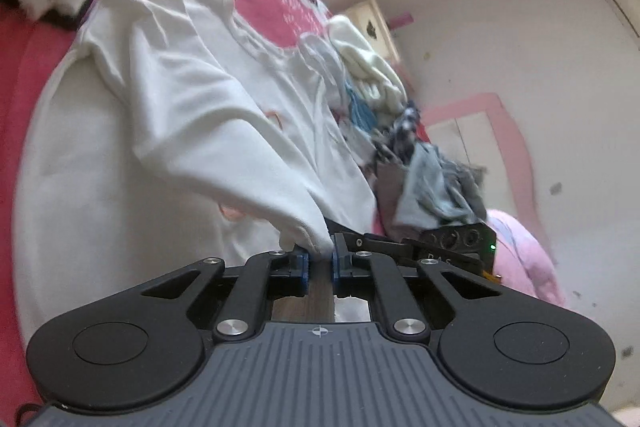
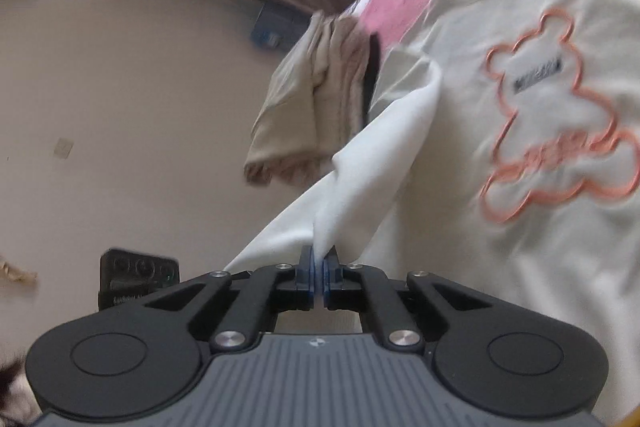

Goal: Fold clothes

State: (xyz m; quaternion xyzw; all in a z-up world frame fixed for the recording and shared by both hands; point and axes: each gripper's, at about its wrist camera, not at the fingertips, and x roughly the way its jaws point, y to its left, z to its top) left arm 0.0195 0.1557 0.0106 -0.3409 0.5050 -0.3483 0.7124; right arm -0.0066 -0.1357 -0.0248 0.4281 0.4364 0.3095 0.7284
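White soft cotton T-shirt [image 2: 500, 227] with an orange bear outline, limp and light, hangs from both clamped claws, left gripper [image 1: 320, 261] and right gripper [image 2: 319, 263], each pinching an edge fold at 12 o'clock.

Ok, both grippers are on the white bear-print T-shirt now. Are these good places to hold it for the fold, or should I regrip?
Probably keep them. The left gripper pinches a bunched corner of the white T-shirt, and the right gripper clamps a folded edge. Both come in from the shirt's near side, and the cloth drapes away from each.
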